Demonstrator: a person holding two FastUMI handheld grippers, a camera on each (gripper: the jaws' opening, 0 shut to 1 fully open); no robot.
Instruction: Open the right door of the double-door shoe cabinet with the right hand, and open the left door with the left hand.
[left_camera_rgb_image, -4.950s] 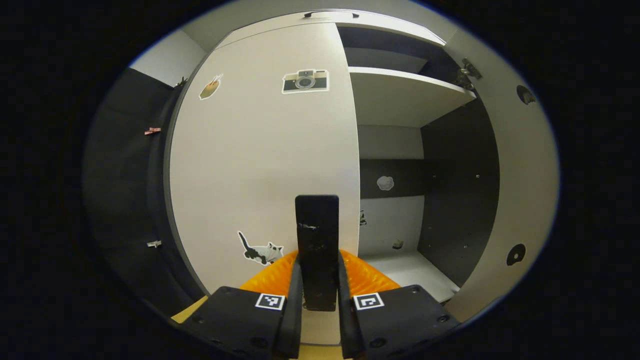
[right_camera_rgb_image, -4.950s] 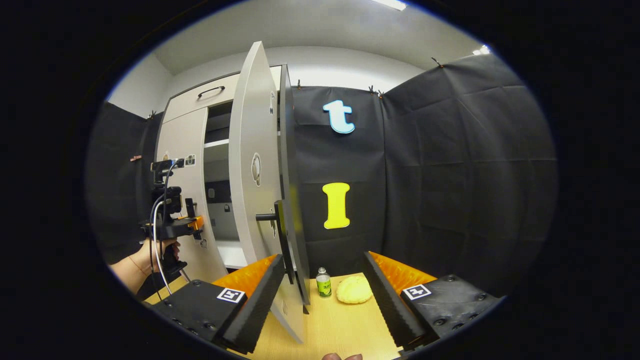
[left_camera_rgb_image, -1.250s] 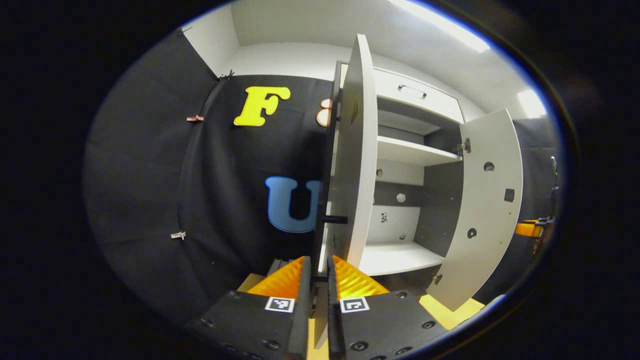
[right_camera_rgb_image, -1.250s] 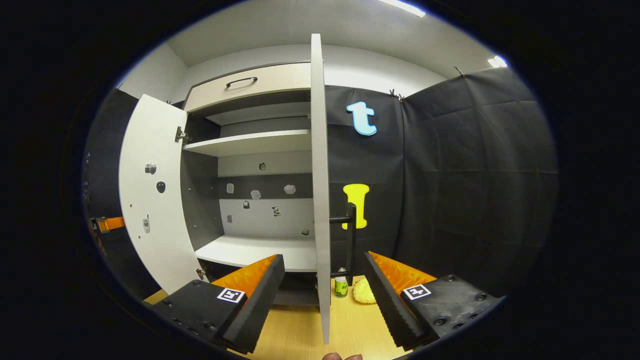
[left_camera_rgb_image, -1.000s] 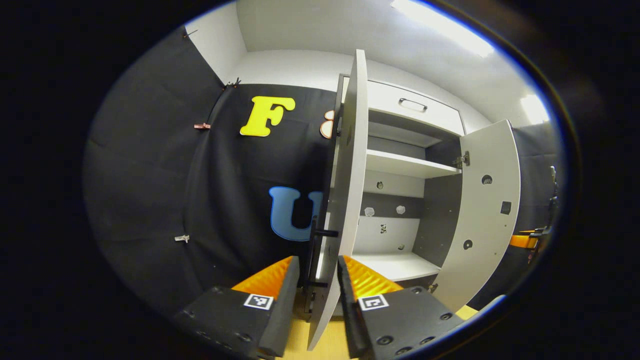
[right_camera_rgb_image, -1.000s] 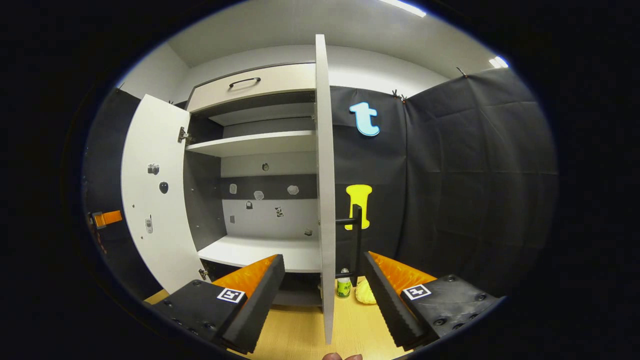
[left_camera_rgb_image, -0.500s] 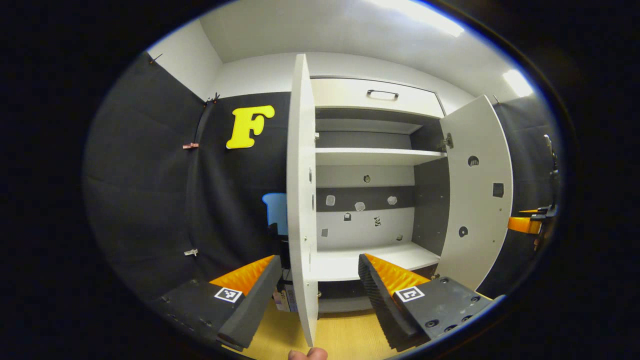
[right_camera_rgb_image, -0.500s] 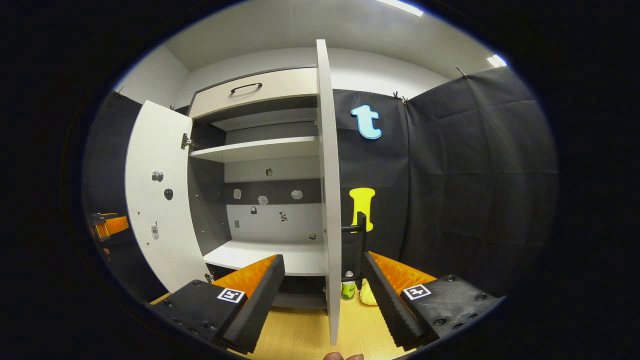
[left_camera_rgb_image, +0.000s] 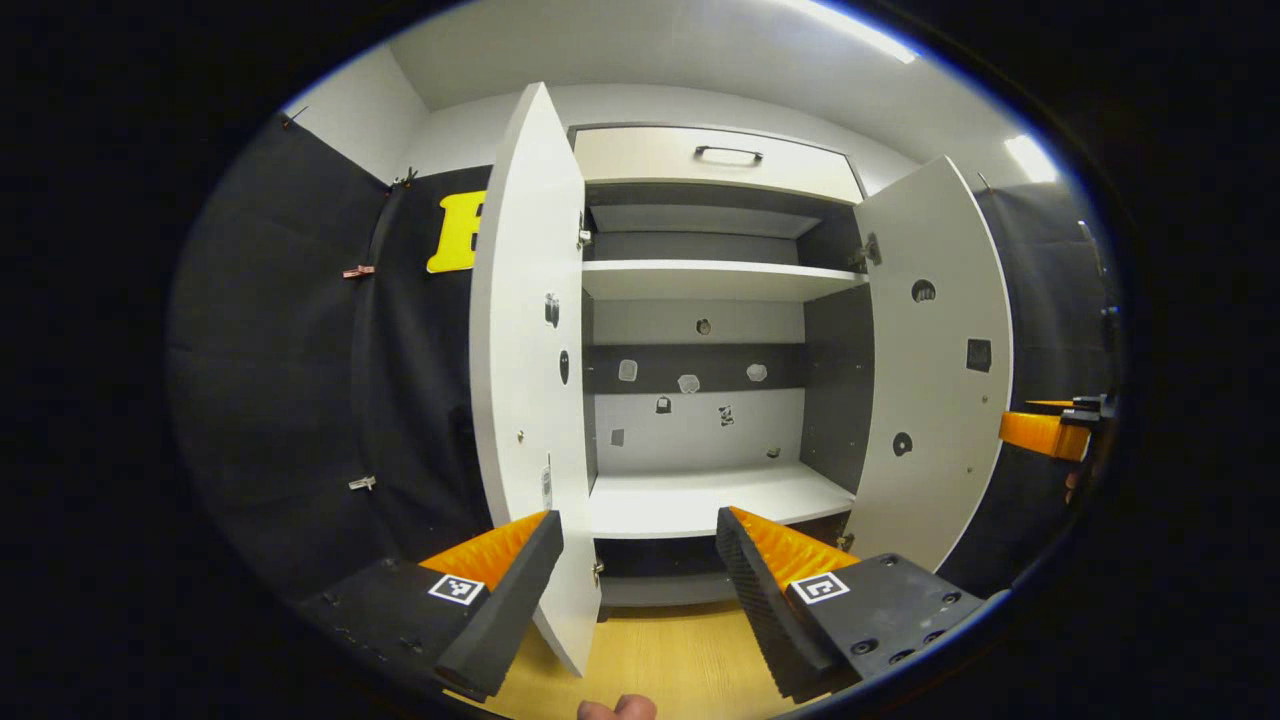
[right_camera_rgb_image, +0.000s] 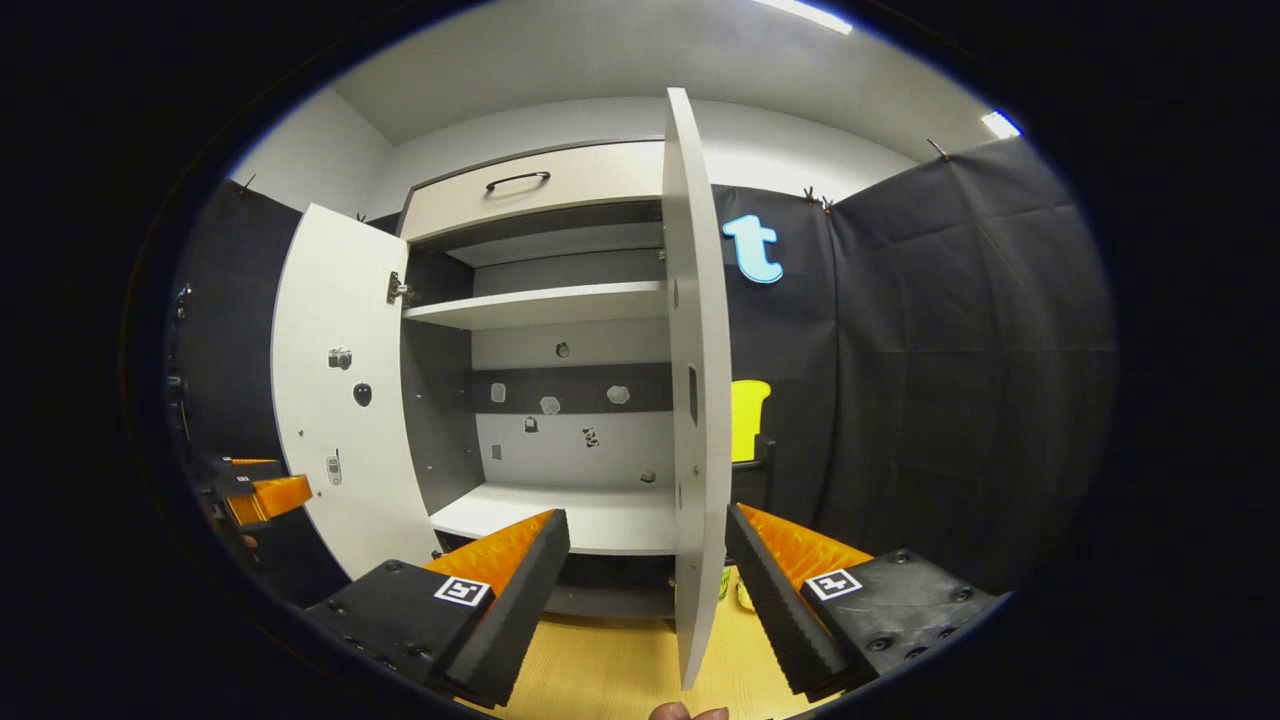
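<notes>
Double-door shoe cabinet (left_camera_rgb_image: 700, 500) with both doors swung out. In the left gripper view, the left door (left_camera_rgb_image: 525, 330) stands open at the left of the opening, its free edge near the camera, and the right door (left_camera_rgb_image: 935, 360) stands open at the right. Between them lie the upper shelf (left_camera_rgb_image: 715, 280), the lower shelf (left_camera_rgb_image: 700, 497) and a closed top drawer (left_camera_rgb_image: 715, 160).

The left gripper (left_camera_rgb_image: 640, 580) has its fingers spread wide and holds nothing; the left door's lower edge falls between them without visible contact. In the right gripper view, the right gripper (right_camera_rgb_image: 648, 575) is likewise spread and empty, the right door (right_camera_rgb_image: 690, 400) seen nearly edge-on between its fingers, apparently untouched. The left door (right_camera_rgb_image: 335, 390) appears at the far left, with the left gripper (right_camera_rgb_image: 262, 495) just beside its outer edge.

Judged stage: both opening steps appear complete; what remains is withdrawal. The next move calls for drawing each gripper straight back, clear of the door edges.

Clearance: the door edges project toward the grippers over the wooden tabletop (right_camera_rgb_image: 600, 680). Open room lies near, behind both grippers; the booth cloth closes in both sides.
</notes>
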